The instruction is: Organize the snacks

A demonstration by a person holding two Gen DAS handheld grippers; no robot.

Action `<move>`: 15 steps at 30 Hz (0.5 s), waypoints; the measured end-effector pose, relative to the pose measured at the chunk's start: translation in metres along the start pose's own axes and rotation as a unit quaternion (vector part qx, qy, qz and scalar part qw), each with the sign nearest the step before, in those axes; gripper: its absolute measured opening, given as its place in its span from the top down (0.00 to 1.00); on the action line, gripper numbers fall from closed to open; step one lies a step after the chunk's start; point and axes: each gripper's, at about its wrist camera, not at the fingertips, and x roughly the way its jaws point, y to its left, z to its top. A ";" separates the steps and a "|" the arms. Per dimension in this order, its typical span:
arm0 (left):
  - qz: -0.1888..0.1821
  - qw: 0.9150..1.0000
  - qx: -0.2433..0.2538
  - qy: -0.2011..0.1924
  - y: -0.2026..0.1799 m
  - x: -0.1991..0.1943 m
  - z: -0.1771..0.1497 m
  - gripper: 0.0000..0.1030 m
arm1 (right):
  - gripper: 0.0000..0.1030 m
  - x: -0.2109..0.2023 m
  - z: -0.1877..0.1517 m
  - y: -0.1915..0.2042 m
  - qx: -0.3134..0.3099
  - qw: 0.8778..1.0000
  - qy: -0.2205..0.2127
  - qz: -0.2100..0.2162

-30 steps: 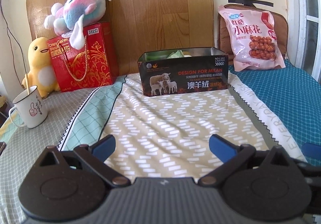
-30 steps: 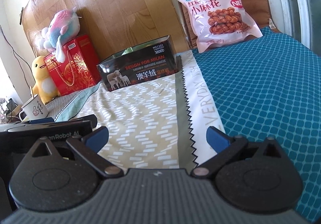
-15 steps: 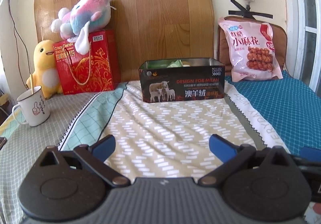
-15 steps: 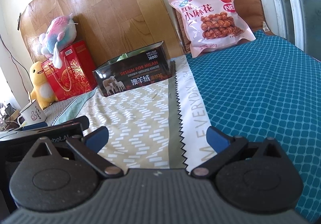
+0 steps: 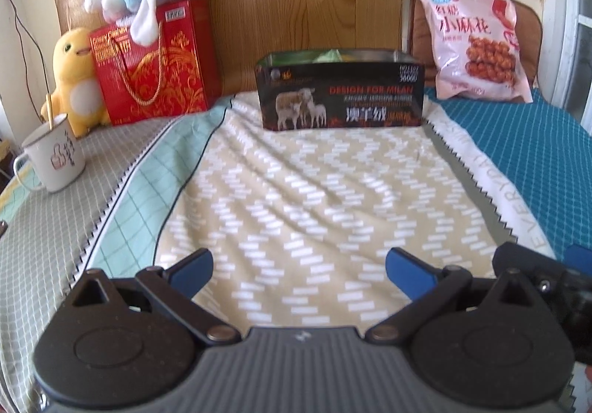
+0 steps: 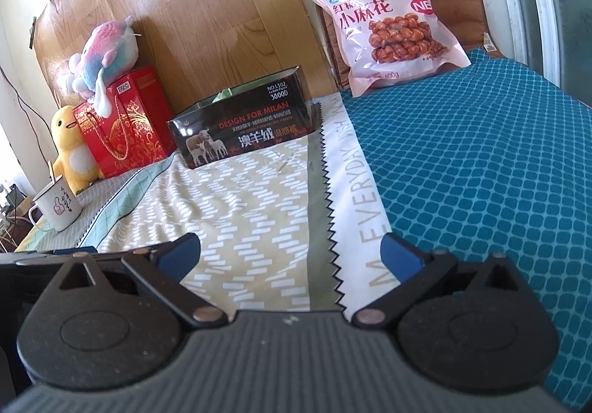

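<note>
Both wrist views low over bed, facing headboard. Left centred on black tin (image 5: 339, 91); right angled from farther right. Shared: tin (image 6: 244, 127), snack bag (image 6: 388, 29), mug (image 6: 57, 206).

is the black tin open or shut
Open. The tin has no lid on it: its bare rim shows in both views, with something green poking above it. How full it is cannot be told.

pink snack bag (image 6: 388, 28), black tin (image 5: 340, 94), red-and-gold gift bag (image 5: 155, 61), teal lattice cloth (image 6: 481, 161), yellow duck (image 5: 72, 80).
</note>
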 end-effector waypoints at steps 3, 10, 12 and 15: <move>0.002 1.000 0.001 0.009 0.000 0.003 -0.004 0.00 | 0.00 0.001 -0.001 -0.001 0.001 1.000 0.003 0.000; -0.001 1.000 0.008 0.017 -0.005 0.006 -0.006 0.00 | 0.00 0.003 -0.002 -0.002 0.002 1.000 0.007 -0.001; 0.000 1.000 0.012 0.018 -0.006 0.007 -0.006 0.00 | 0.00 0.003 -0.002 -0.002 0.001 1.000 0.008 -0.001; 0.004 1.000 0.017 0.023 -0.007 0.009 -0.006 0.00 | 0.00 0.004 -0.002 -0.003 0.000 1.000 0.010 -0.001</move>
